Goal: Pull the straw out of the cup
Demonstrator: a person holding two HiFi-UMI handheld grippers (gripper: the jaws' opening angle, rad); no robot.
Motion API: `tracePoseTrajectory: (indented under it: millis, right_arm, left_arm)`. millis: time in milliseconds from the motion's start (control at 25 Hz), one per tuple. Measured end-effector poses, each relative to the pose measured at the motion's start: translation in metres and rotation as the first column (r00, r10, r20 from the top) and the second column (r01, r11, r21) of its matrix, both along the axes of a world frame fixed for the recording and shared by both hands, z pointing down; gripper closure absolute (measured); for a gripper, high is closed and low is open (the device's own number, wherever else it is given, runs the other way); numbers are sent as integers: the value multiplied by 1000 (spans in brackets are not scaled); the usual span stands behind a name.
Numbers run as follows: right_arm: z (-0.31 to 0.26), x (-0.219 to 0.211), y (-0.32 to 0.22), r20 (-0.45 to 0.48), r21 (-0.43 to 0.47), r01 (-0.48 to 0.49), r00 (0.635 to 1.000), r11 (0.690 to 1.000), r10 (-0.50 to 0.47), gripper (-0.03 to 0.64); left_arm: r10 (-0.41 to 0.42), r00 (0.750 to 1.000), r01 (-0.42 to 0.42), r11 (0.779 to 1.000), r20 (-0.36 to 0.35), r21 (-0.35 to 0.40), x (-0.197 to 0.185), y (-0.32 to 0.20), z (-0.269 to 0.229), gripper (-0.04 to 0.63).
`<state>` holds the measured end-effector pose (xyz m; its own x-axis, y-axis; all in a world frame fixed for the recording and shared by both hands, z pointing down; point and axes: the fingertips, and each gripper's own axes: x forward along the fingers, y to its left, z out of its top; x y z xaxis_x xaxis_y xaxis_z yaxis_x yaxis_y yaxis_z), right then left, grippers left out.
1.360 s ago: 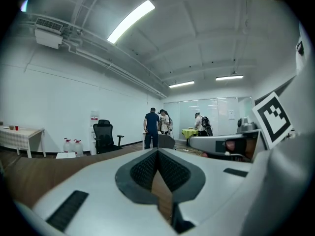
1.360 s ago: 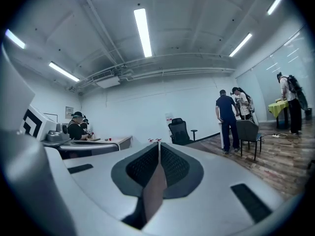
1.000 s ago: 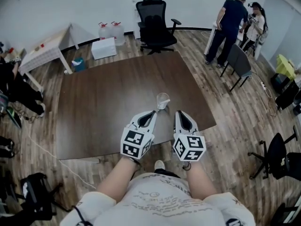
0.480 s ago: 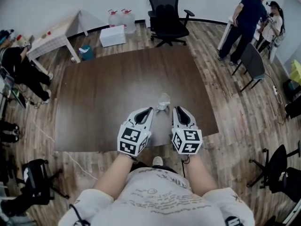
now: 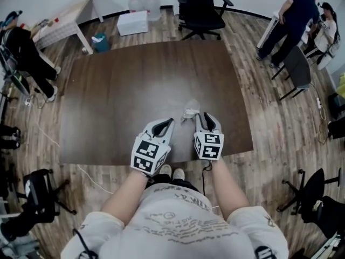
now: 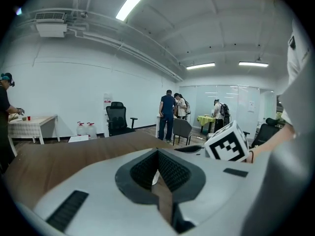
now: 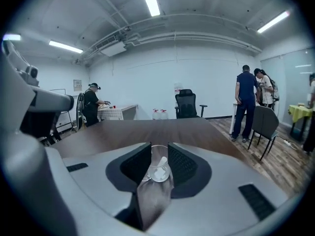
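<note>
A small clear cup (image 5: 190, 110) stands on the dark brown table (image 5: 135, 80), near its front edge. In the right gripper view the cup (image 7: 159, 170) sits just ahead of the jaws, framed by the gap, and a white straw (image 7: 162, 161) leans inside it. My right gripper (image 5: 204, 116) (image 7: 159, 150) is open, with its tips right beside the cup. My left gripper (image 5: 167, 122) (image 6: 157, 151) hovers to the cup's left with its tips meeting and nothing held. Through its lower gap a pale sliver of the cup (image 6: 154, 177) shows.
A black office chair (image 5: 200, 7), a white box (image 5: 132, 22) and water jugs (image 5: 144, 0) stand beyond the table's far edge. A white side table (image 5: 64, 26) is at far left. Two people (image 5: 302, 15) stand at far right by a grey chair (image 5: 299, 69).
Both grippers have moved forward towards the cup, and the right one's tips now reach it. The head view has tilted, so the table sits higher in frame.
</note>
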<state>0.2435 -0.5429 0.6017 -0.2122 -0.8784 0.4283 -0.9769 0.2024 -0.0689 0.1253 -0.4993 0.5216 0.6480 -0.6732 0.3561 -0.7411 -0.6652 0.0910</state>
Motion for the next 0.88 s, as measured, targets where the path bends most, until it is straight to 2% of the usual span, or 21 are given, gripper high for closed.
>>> tracePoseTrajectory:
  millis: [160,400,720,880]
  right_arm:
    - [30,5,-18,-16,-72,-31,999,997,30,509]
    - [53,-5,-25,-22,-127,-40,999,991,37,509]
    - [72,-3,-42,-43,-161,-42,998,986,35,511]
    - [71,-11,-44,-74,-141,-33,997,989,23,548]
  left_arm:
    - [8,1000,-8,1000,-13,-26,-1,-4,2,595]
    - [20,1000,-21,999,-24,-35,-9,-8,-3,595]
    - [19,1000,-19,999,0,-42,-6,-15,6,595]
    - [-2,1000,1,999,-9,-52,-15,-18,8,595]
